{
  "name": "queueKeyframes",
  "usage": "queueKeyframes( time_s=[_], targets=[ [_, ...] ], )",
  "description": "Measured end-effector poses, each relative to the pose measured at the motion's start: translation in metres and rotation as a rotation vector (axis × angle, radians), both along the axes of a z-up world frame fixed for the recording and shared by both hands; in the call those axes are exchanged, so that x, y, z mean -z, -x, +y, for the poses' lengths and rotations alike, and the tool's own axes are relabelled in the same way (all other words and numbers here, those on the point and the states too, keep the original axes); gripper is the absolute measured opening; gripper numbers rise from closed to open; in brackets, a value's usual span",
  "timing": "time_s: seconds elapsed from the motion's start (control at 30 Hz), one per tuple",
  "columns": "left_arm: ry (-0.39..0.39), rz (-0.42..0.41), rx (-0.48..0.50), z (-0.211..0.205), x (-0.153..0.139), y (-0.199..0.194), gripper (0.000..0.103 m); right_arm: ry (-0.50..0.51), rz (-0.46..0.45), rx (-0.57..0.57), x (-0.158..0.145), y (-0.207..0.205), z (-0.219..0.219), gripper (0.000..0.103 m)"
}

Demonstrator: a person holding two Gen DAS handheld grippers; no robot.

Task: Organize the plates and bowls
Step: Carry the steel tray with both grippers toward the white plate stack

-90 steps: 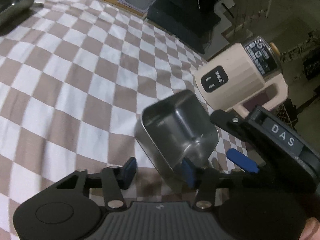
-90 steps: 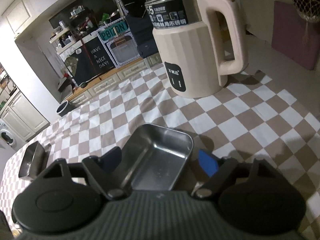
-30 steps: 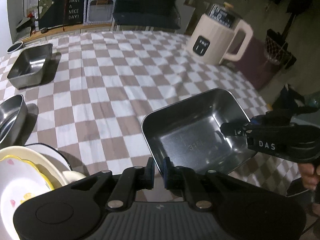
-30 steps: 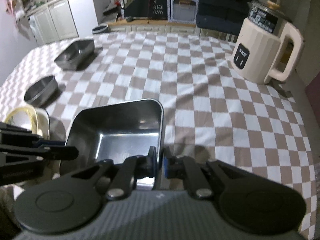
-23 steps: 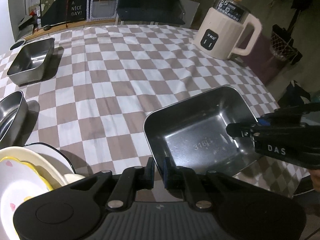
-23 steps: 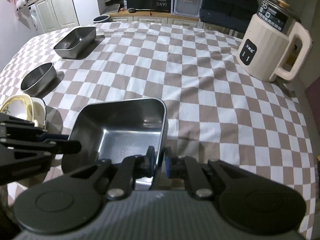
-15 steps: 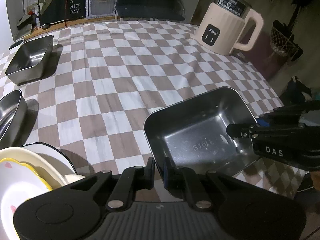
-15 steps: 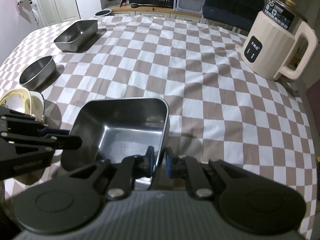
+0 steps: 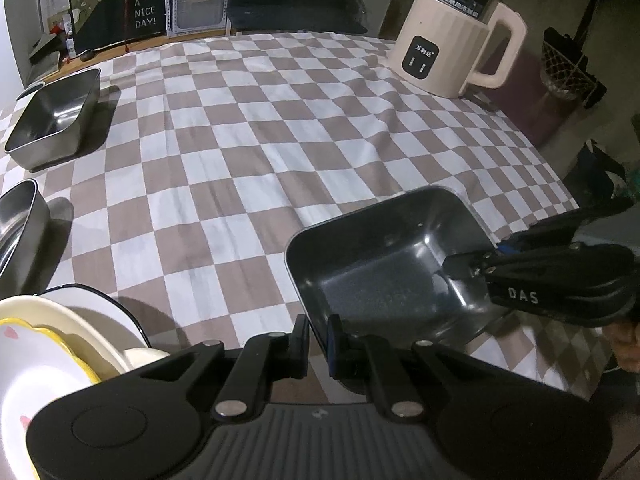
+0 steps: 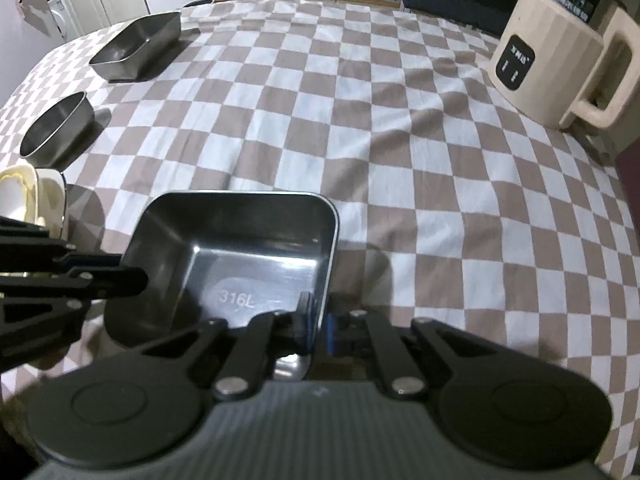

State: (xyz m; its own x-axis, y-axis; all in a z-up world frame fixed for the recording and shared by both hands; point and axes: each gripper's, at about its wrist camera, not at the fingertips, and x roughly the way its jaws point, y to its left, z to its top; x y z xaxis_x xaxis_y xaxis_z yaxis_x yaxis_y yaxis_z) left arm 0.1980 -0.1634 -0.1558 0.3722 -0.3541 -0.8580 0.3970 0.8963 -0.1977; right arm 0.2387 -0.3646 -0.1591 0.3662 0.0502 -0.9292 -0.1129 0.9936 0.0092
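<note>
A rectangular steel tray (image 9: 384, 264) stamped 316L (image 10: 240, 248) is held from two sides near the table's front edge. My left gripper (image 9: 318, 328) is shut on its near-left rim, also visible in the right wrist view as a black gripper (image 10: 132, 274). My right gripper (image 10: 318, 326) pinches the tray's right wall, its jaws closing with the wall between the pads; it reaches in from the right (image 9: 472, 258). Whether the tray rests on the checked cloth or hangs just above it I cannot tell.
A stack of cream and yellow plates (image 9: 48, 340) (image 10: 24, 196) sits left of the tray. Beyond it are a round steel bowl (image 9: 16, 220) (image 10: 56, 132) and a second steel tray (image 9: 52, 120) (image 10: 136, 44). A beige kettle (image 9: 452, 44) (image 10: 548, 60) stands far right.
Three seconds ago both grippers stood open around the tray near the kettle; now both grip it at the front edge. Over the last second the tray sank slightly toward the cloth.
</note>
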Motion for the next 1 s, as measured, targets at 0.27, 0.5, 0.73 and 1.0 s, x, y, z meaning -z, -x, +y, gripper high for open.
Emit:
queueKeyframes(
  time_s=[0.27,0.5,0.73,1.0],
  targets=[
    [0.002,0.001,0.001,-0.001,0.001,-0.003,0.009,-0.029,0.029,0.015,0.013,-0.004,-0.008,0.007],
    [0.022,-0.003,0.005,-0.002,-0.004,-0.002,0.009,-0.017,0.025,0.031,0.016,-0.005,-0.014,0.015],
    [0.026,-0.001,0.002,0.0,-0.008,-0.002,0.011,-0.045,-0.002,0.055,0.004,0.001,-0.024,0.028],
    [0.068,-0.026,-0.014,0.008,-0.02,-0.002,0.038,-0.054,-0.037,0.068,-0.013,0.015,-0.028,0.048]
  ],
)
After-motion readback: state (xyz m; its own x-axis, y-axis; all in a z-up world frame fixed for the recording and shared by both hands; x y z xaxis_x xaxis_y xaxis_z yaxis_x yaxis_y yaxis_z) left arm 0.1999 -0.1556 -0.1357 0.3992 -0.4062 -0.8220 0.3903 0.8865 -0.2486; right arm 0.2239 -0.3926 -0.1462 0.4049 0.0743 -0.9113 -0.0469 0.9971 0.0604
